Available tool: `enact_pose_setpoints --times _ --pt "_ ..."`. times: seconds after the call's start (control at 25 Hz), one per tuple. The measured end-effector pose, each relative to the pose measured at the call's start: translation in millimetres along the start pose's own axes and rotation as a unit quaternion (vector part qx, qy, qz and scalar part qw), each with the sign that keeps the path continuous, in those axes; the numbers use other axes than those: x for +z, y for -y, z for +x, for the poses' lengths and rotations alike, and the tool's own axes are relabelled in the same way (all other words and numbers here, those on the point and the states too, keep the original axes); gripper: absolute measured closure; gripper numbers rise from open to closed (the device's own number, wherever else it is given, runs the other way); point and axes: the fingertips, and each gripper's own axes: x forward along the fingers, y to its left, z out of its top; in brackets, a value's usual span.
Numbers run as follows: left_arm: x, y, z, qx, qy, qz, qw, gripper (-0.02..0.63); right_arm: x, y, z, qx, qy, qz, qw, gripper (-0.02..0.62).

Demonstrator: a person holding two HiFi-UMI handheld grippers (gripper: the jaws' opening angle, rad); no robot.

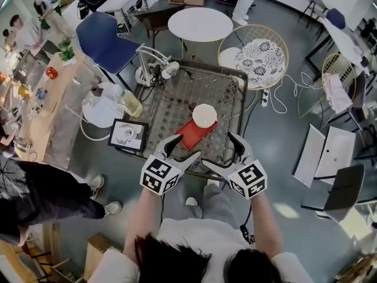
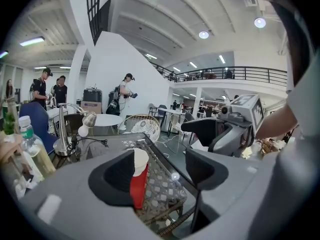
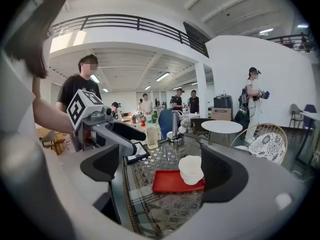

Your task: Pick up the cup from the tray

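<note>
A white cup [image 1: 204, 115] stands on the far end of a red tray [image 1: 195, 133], which lies on a glass-topped wicker table [image 1: 171, 96]. My left gripper [image 1: 184, 148] and right gripper [image 1: 221, 151] hover side by side at the table's near edge, short of the tray, and both are open with nothing between the jaws. In the left gripper view the cup [image 2: 140, 156] and tray [image 2: 138, 186] peek out from behind the left jaw. In the right gripper view the cup [image 3: 190, 169] sits on the tray [image 3: 172, 181], close to the right jaw, with the gripper [image 3: 160, 169] apart from it.
On the table's left side are a framed picture [image 1: 128, 134], a bottle [image 1: 131, 104] and a desk lamp [image 1: 154, 63]. Beyond the table stand a round white table [image 1: 200, 23], a wicker chair [image 1: 254, 55] and a blue chair [image 1: 106, 37]. A person [image 1: 35, 193] stands at the left.
</note>
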Motion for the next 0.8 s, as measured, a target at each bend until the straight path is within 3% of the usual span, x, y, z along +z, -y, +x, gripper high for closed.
enact_pose_setpoints --times 0.16,0.32,0.8 --pt "-7.1 -15.8 16.2 0.017 -0.015 -0.011 0.9997 0.299 -6.8 22.9 10.2 -0.007 -0.004 0.011 1.000 0.075" --pt "-11.8 -33.6 29.4 0.040 -0.034 0.007 0.9986 0.299 -14.5 44.0 17.6 -0.020 -0.002 0.015 1.000 0.080" --pt "-50.2 -61.0 77.3 0.031 -0.073 -0.013 0.9967 0.299 -33.7 81.5 69.7 0.008 -0.024 -0.012 1.000 0.063"
